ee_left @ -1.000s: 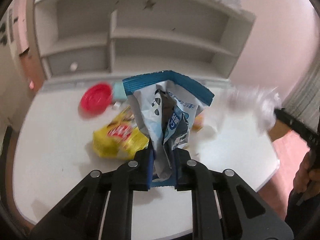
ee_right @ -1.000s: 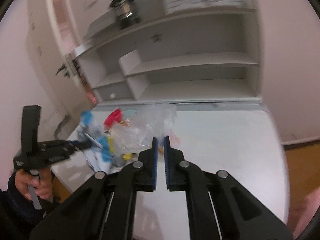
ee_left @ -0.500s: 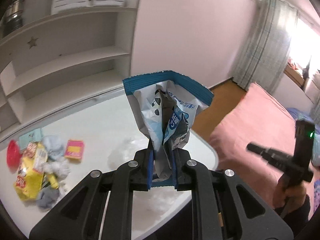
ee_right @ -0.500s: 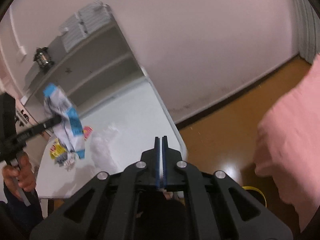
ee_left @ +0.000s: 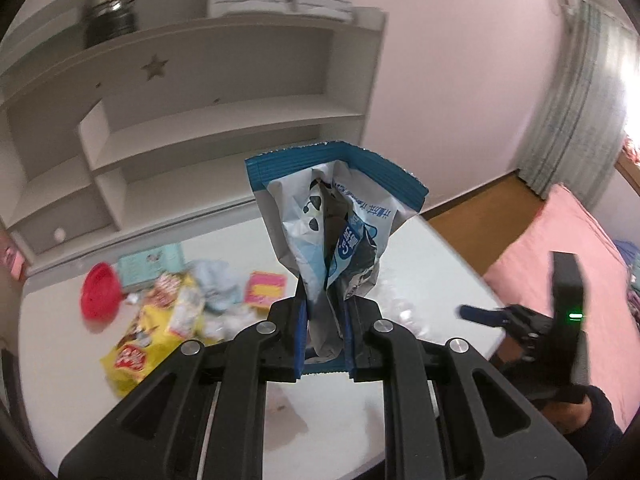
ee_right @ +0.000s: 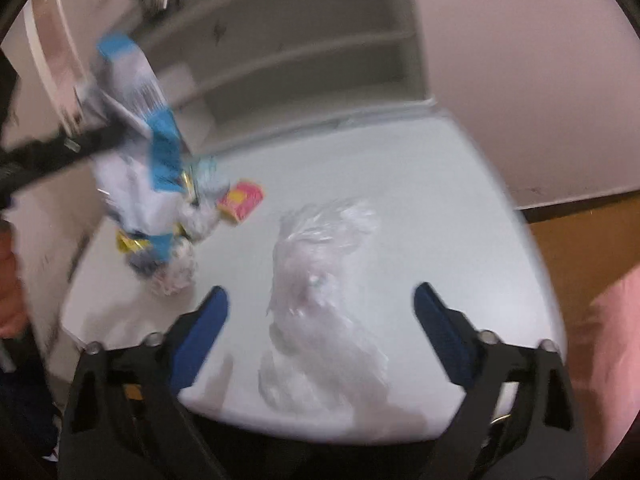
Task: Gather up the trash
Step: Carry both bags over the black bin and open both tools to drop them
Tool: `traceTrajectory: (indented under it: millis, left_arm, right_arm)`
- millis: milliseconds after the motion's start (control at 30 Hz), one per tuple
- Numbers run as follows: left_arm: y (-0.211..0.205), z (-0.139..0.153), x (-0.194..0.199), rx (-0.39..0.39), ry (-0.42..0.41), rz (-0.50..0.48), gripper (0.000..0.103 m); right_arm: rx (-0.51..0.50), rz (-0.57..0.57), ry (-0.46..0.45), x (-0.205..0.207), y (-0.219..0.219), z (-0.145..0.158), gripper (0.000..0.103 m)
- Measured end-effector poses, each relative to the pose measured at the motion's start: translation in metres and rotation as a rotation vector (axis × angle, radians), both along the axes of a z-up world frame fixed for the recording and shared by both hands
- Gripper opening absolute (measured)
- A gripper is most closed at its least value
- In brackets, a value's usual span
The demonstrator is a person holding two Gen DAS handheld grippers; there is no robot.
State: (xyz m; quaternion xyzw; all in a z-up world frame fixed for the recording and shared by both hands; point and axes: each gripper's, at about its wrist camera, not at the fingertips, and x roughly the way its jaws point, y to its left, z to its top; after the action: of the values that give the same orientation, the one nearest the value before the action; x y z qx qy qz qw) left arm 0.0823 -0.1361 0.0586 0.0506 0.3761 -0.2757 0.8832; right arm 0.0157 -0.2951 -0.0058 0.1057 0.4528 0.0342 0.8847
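Observation:
My left gripper (ee_left: 324,312) is shut on the crumpled lower end of a blue-and-white snack bag (ee_left: 332,216), which stands up above the white table (ee_left: 60,360). The right wrist view shows the same bag (ee_right: 136,80) hanging at the upper left, blurred. My right gripper (ee_right: 320,294) hovers at the table's near edge with its jaws opening wide. A crumpled clear plastic bag (ee_right: 324,264) lies on the table between them, and the pads do not touch it. In the left wrist view the right gripper (ee_left: 480,314) shows at the table's right edge.
A heap of litter lies on the table: a yellow snack packet (ee_left: 148,340), a red lid (ee_left: 100,296), a pink packet (ee_left: 266,288), a teal packet (ee_left: 152,264) and crumpled tissues (ee_left: 212,280). White shelves (ee_left: 200,120) stand behind. A pink bed (ee_left: 580,260) lies right.
My right gripper swung from the floor back down over the clear bag at the table edge, and its jaws went from shut to wide apart. The left gripper moved with the snack bag still held.

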Motion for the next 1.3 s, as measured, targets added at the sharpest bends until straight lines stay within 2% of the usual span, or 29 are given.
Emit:
traceTrajectory:
  millis: [67,100,133,200,300,400,500,600,733,800,933,1033,1100,1167,1233,1300]
  left_arm:
    - [0.004,-0.007,0.003,0.006,0.009,0.006,0.014]
    - [0.004,-0.011,0.004,0.007,0.016,0.003,0.014]
    - [0.0,-0.015,0.005,0.008,0.024,-0.008,0.014]
    - [-0.011,-0.017,0.0,0.002,0.035,-0.045,0.014]
    - [-0.048,-0.024,-0.014,-0.017,0.055,-0.158,0.014]
    - [-0.109,-0.039,-0.041,-0.037,0.088,-0.328,0.014]
    - [-0.173,-0.062,-0.076,-0.04,0.142,-0.504,0.014]
    - [-0.235,-0.092,-0.122,-0.051,0.221,-0.688,0.014]
    - [-0.303,-0.154,-0.168,0.035,0.282,-0.828,0.014]
    - [-0.333,-0.194,-0.184,0.103,0.338,-0.878,0.014]
    - [-0.372,-0.256,-0.198,0.206,0.381,-0.903,0.014]
    - [-0.386,-0.28,-0.199,0.225,0.453,-0.902,0.015]
    - [-0.397,-0.292,-0.199,0.262,0.449,-0.902,0.017]
    - [-0.402,-0.299,-0.199,0.279,0.433,-0.901,0.024]
    - [-0.406,-0.305,-0.201,0.29,0.433,-0.901,0.041]
    - [-0.412,-0.307,-0.202,0.284,0.437,-0.906,0.052]
  right_arm:
    - [-0.021,0.009,0.047,0.013,0.008,-0.017,0.057]
    - [-0.022,0.011,0.067,0.015,0.008,-0.022,0.03]
    - [-0.008,0.003,0.064,0.012,0.005,-0.022,0.031]
    - [0.009,-0.05,-0.009,-0.012,-0.013,-0.004,0.031]
    - [0.024,-0.202,-0.105,-0.072,-0.058,0.023,0.031]
    - [0.005,-0.383,-0.12,-0.141,-0.109,0.027,0.031]
    - [0.013,-0.597,-0.073,-0.218,-0.161,0.006,0.031]
    - [0.063,-0.791,0.014,-0.289,-0.203,-0.032,0.031]
    - [0.183,-0.977,0.148,-0.358,-0.24,-0.092,0.031]
    - [0.213,-1.027,0.204,-0.374,-0.249,-0.116,0.031]
    - [0.289,-1.076,0.26,-0.394,-0.263,-0.159,0.031]
    - [0.331,-1.082,0.279,-0.407,-0.274,-0.179,0.031]
    - [0.336,-1.079,0.288,-0.405,-0.275,-0.184,0.031]
    - [0.338,-1.086,0.288,-0.405,-0.279,-0.187,0.031]
    - [0.346,-1.09,0.286,-0.404,-0.281,-0.19,0.032]
    - [0.355,-1.081,0.291,-0.4,-0.285,-0.194,0.032]
